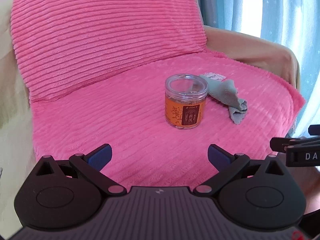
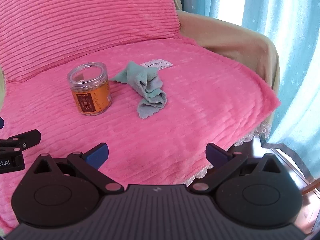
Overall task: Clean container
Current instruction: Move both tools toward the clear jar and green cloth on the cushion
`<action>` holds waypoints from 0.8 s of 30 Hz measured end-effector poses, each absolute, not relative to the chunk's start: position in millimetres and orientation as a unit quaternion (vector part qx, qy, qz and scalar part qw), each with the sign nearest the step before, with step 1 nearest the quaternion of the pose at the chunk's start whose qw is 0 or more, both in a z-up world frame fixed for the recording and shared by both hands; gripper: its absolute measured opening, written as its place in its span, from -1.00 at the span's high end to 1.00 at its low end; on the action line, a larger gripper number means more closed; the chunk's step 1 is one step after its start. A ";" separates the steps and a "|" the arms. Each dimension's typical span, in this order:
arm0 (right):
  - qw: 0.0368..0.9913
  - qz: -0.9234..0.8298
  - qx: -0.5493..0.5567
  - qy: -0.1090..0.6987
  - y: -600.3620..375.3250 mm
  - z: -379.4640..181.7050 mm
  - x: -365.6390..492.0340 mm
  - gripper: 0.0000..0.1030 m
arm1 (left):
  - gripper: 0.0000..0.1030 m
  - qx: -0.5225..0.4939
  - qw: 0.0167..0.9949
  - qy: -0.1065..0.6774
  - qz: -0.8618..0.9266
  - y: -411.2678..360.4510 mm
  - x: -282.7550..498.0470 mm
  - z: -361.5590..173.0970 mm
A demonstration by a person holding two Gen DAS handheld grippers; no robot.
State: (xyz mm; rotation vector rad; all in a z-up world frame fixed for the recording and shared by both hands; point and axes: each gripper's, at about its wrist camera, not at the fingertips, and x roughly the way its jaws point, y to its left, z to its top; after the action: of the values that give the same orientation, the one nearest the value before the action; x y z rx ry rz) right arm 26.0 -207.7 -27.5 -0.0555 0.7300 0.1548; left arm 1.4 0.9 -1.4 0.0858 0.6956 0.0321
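- Left gripper (image 1: 160, 156) nearest cam, fingers spread wide w/ nothing between; right gripper (image 2: 157, 154) same, released. Both hang at near edge of seat, short of the things.
- Jar (image 1: 185, 102) = the container: upright mid-seat on pink blanket (image 1: 124, 124), clear lid on, orange label facing near. Standing free, so either side is open to the fingers.
- Grey-green cloth (image 2: 148, 89) crumpled just right of jar, touching or nearly; can't tell which. Prob. the wiper, kept handy.
- White tag (image 2: 157, 65) lies flat behind cloth.
- Pink cushion (image 1: 100, 36) far back; blue curtain (image 2: 290, 40) right.
- Scene fits wiping yet to come or already finished.
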 end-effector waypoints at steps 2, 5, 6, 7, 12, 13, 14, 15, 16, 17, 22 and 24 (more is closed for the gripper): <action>0.931 0.074 -0.031 0.356 -206.7 -32.3 30.2 -0.99 | -0.99 0.037 0.939 0.340 0.015 5.8 9.3 -9.0; 0.931 0.072 -0.036 0.356 -205.3 -39.5 36.4 -0.99 | -0.99 0.030 0.940 0.340 0.014 13.1 21.2 -20.5; 0.931 0.071 -0.038 0.356 -204.8 -41.9 38.5 -0.99 | -0.99 0.028 0.940 0.340 0.014 15.6 25.2 -24.4; 0.931 0.070 -0.040 0.356 -204.4 -44.3 40.5 -0.98 | -0.99 0.025 0.940 0.340 0.014 18.0 29.1 -28.2; 0.931 0.066 -0.049 0.356 -202.0 -56.3 50.9 -0.99 | -0.99 0.014 0.941 0.339 0.013 30.3 48.9 -47.4; 0.931 0.065 -0.050 0.356 -201.5 -58.7 53.0 -0.99 | -0.99 0.011 0.941 0.339 0.012 32.7 52.8 -51.2; 0.931 0.065 -0.051 0.355 -201.2 -61.0 55.1 -0.99 | -0.99 0.009 0.941 0.339 0.012 35.2 56.8 -55.0; 0.932 0.065 -0.050 0.353 -201.3 -63.4 57.4 -0.99 | -0.99 0.006 0.941 0.339 0.012 37.6 60.7 -58.8; 0.933 0.064 -0.050 0.352 -201.6 -66.5 59.9 -0.99 | -0.99 0.004 0.941 0.337 0.012 37.5 62.6 -61.3; 0.933 0.063 -0.051 0.349 -201.6 -69.4 62.8 -0.99 | -0.99 -0.003 0.942 0.336 0.012 38.3 64.0 -63.6; 0.935 0.065 -0.045 0.347 -202.9 -84.6 79.9 -0.99 | -0.99 0.007 0.947 0.320 0.004 42.9 70.4 -64.7; 0.932 0.067 -0.033 0.356 -203.9 -90.5 88.9 -0.99 | -0.99 0.022 0.950 0.311 0.000 42.4 72.2 -64.4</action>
State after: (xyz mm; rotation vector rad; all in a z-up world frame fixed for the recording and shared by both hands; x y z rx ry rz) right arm 88.9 -203.9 -90.5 -0.0680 0.7284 0.1376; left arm 72.2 42.4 -64.4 0.0451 0.6319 -0.0006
